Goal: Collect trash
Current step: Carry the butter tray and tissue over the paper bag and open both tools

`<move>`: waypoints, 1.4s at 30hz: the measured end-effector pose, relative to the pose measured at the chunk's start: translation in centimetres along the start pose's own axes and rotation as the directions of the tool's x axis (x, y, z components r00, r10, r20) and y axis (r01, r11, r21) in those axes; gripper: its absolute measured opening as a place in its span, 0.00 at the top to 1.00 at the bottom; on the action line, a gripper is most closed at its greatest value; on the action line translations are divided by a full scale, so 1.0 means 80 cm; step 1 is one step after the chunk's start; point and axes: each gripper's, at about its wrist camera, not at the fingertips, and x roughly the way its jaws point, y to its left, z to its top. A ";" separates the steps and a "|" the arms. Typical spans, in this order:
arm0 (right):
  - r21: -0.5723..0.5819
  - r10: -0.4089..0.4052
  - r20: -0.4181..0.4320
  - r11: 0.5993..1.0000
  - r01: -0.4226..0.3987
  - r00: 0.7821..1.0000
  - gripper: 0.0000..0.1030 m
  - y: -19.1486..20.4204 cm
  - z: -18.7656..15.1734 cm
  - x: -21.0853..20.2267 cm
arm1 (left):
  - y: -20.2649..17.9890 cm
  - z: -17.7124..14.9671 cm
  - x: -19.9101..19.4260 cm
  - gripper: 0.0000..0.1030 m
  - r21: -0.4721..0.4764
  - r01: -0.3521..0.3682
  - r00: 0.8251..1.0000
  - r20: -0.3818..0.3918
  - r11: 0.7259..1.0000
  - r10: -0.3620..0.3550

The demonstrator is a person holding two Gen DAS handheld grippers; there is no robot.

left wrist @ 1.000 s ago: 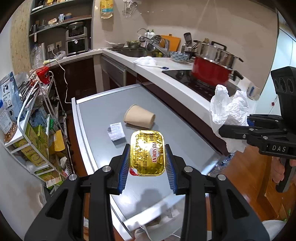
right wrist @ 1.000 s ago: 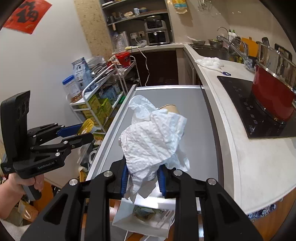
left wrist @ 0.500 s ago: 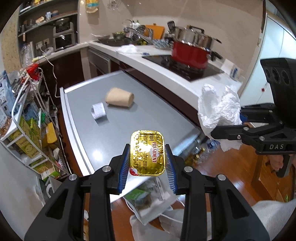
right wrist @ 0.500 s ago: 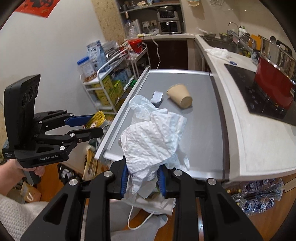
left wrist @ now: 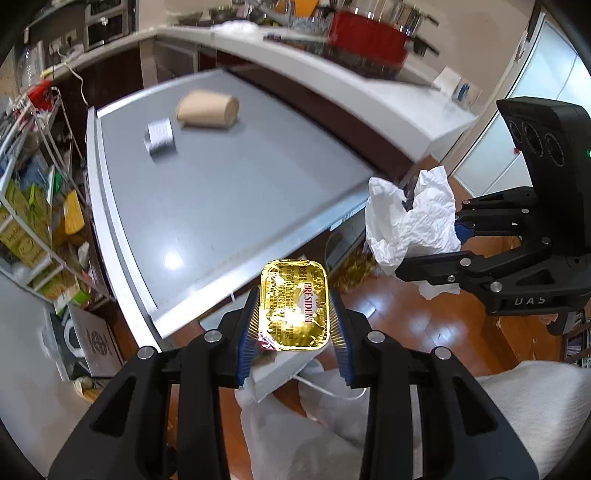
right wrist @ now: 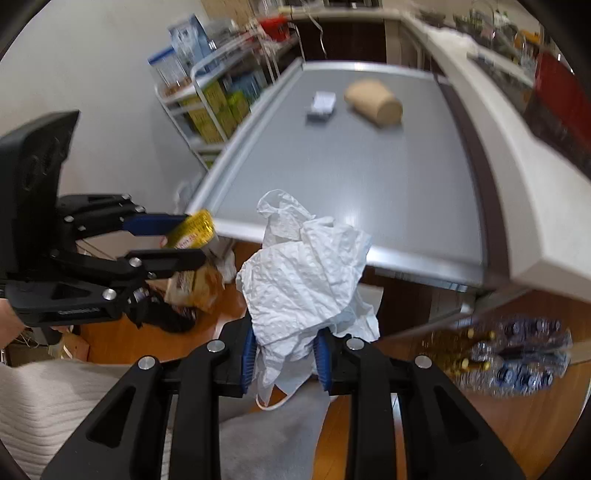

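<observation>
My left gripper (left wrist: 294, 325) is shut on a gold foil butter tub (left wrist: 294, 304) printed "PRESIDENT", held off the near edge of the grey table (left wrist: 229, 206) above the floor. My right gripper (right wrist: 284, 350) is shut on a crumpled white paper towel (right wrist: 306, 273), also beyond the table's near edge. Each gripper shows in the other's view: the right gripper (left wrist: 436, 243) with the towel (left wrist: 410, 225), the left gripper (right wrist: 184, 236) with the tub (right wrist: 192, 229). A tan paper cup (left wrist: 208, 109) lies on its side on the table beside a small white wrapper (left wrist: 159, 133).
A white bag (left wrist: 295, 424) lies on the wooden floor below my left gripper. A wire rack (left wrist: 33, 192) of boxes stands left of the table. The white counter (left wrist: 332, 74) with a red pot (left wrist: 365, 33) runs along the right. Bottles (right wrist: 513, 362) lie on the floor.
Both grippers drew back from over the table and sank past its near edge, tilting downward. The tub and the towel stayed gripped. The cup and wrapper did not move.
</observation>
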 end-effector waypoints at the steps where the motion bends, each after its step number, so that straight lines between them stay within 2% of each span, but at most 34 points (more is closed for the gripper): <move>1: 0.002 -0.003 -0.025 1.000 0.003 1.000 0.74 -0.003 -0.004 0.013 | 0.002 -0.005 0.008 0.64 -0.005 0.001 1.000 -0.020 1.000 -0.001; 8: 0.048 0.008 -0.166 0.999 0.000 0.986 0.74 -0.026 -0.024 0.097 | 0.014 -0.030 0.073 0.64 -0.011 0.008 0.989 -0.150 1.000 -0.009; 15: 0.086 0.008 -0.215 0.996 0.010 0.976 0.74 -0.033 -0.023 0.148 | 0.021 -0.040 0.122 0.64 -0.034 -0.005 0.978 -0.210 0.999 -0.003; 29: 0.095 -0.011 -0.252 0.995 0.036 0.968 0.74 -0.035 -0.007 0.195 | 0.027 -0.032 0.146 0.64 -0.046 -0.018 0.975 -0.220 0.999 0.008; 35: 0.087 -0.019 -0.250 0.995 0.042 0.968 0.74 -0.034 -0.005 0.198 | 0.022 -0.035 0.147 0.64 -0.039 -0.024 0.975 -0.222 0.999 0.014; 37: 0.089 -0.017 -0.249 0.995 0.041 0.968 0.71 -0.035 -0.004 0.199 | 0.020 -0.032 0.146 0.64 -0.037 -0.026 0.976 -0.218 0.999 0.017; 39: 0.102 -0.015 -0.250 0.994 0.041 0.968 0.63 -0.038 -0.003 0.199 | 0.020 -0.030 0.145 0.62 -0.043 -0.029 0.976 -0.218 0.999 0.019; 41: 0.131 -0.005 -0.260 0.991 0.040 0.966 0.56 -0.045 -0.005 0.199 | 0.021 -0.030 0.143 0.46 -0.049 -0.042 0.976 -0.215 0.998 0.031; 42: 0.148 0.007 -0.259 0.988 0.033 0.966 0.52 -0.050 -0.006 0.198 | 0.023 -0.030 0.142 0.42 -0.055 -0.045 0.977 -0.211 0.997 0.033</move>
